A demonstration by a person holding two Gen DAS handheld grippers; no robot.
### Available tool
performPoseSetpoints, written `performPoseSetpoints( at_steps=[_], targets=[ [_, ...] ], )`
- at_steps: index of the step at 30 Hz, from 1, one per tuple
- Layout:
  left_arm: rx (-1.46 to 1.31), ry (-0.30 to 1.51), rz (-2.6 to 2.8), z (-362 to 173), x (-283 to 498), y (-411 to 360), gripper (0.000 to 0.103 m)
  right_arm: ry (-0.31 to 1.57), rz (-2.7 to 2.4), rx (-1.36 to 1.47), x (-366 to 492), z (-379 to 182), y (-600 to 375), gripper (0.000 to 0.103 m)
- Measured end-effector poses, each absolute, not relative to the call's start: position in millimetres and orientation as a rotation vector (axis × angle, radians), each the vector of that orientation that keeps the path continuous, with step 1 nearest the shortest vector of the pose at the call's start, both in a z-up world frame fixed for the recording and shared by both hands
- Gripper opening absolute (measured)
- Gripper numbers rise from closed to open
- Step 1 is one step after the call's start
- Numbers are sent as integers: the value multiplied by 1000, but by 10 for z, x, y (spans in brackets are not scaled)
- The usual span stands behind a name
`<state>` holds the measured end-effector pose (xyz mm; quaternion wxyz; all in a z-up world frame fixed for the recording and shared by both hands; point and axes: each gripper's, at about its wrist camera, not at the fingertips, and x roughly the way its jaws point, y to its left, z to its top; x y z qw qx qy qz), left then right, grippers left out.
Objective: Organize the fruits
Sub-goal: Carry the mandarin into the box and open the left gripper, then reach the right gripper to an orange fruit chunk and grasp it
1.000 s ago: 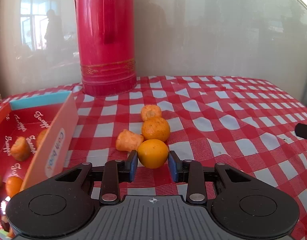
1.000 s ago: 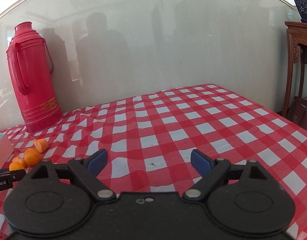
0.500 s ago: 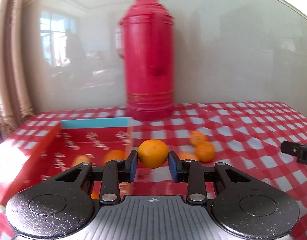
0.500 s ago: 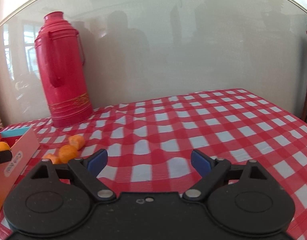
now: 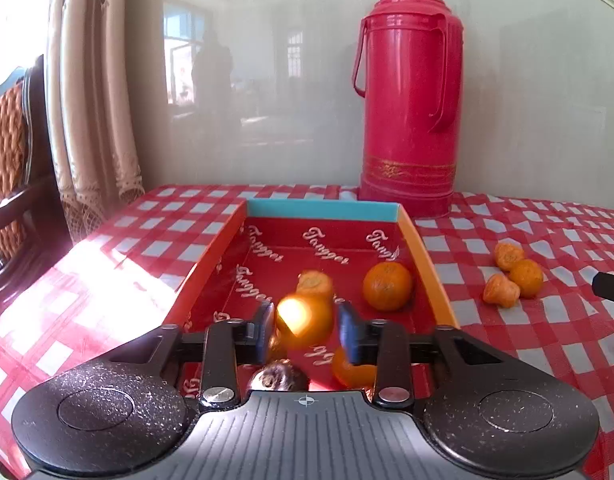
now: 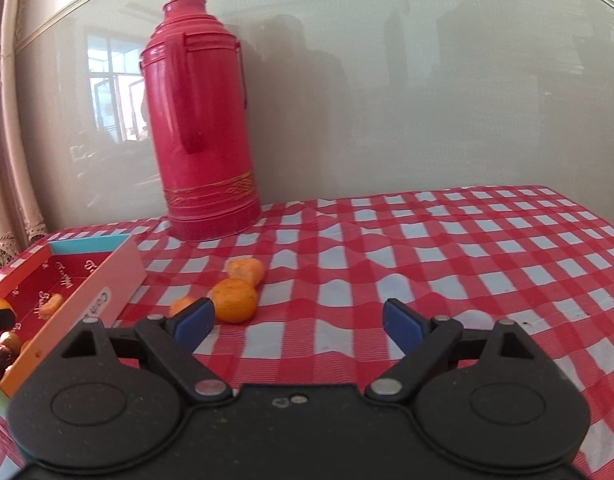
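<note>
Holding a small orange (image 5: 305, 322) between its blue fingers (image 5: 265, 330), the left gripper (image 5: 307, 330) hovered over the near end of a red cardboard box (image 5: 427, 264) printed with white script. The orange looked blurred and sunlit; whether the fingers were clamped on it or had just loosened could not be told for certain, though they sat close against both its sides.

Inside the box, a larger orange (image 5: 387, 286) lay at about two o'clock from the held fruit, and a smaller one (image 5: 315, 283) sat just beyond it at twelve o'clock. Another orange piece (image 5: 353, 368) and a dark round fruit (image 5: 277, 376) showed low down, partly hidden by the gripper.

Outside the box, at three o'clock on the red-and-white checked bench (image 5: 527, 340), three small oranges (image 5: 511, 276) remained in a loose cluster, touching or nearly so. A tall red thermos (image 5: 409, 96) stood behind the box against a pale wall.

The right gripper (image 6: 299, 322) was empty, its fingers spread wide apart above the cloth, with the same three loose oranges (image 6: 234, 300) just beyond its left finger at eleven o'clock.

Judging by this, the sorting was well under way: several fruits were boxed, one was about to join them, and three were left to collect.
</note>
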<state>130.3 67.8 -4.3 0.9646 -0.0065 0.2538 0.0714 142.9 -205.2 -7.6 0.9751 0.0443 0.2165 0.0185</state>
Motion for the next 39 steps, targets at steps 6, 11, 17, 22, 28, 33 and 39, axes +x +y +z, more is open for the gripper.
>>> performPoseSetpoints(
  at_steps=[6,11,17,22,28,33,39],
  targets=[
    [-8,438,181,-6,1193,735,102,440,58,74,1434,-82,-1930,85],
    [-6,440,184,-16,1195,762,102,447,65,71,1456,-91,-1870,85],
    [-13,417,190,-11,1168,793,102,460,104,86,1504,-108,-1752,83],
    [-13,408,190,-9,1137,820,102,468,125,69,1557,-126,-1618,78],
    [-35,398,214,-11,1126,952,102,490,139,74,1617,-150,-1566,75],
    [-49,392,228,-15,1099,1027,102,508,159,71,1660,-178,-1456,73],
    [-62,392,264,-26,1057,1188,103,526,171,75,1728,-204,-1311,73]
  ],
)
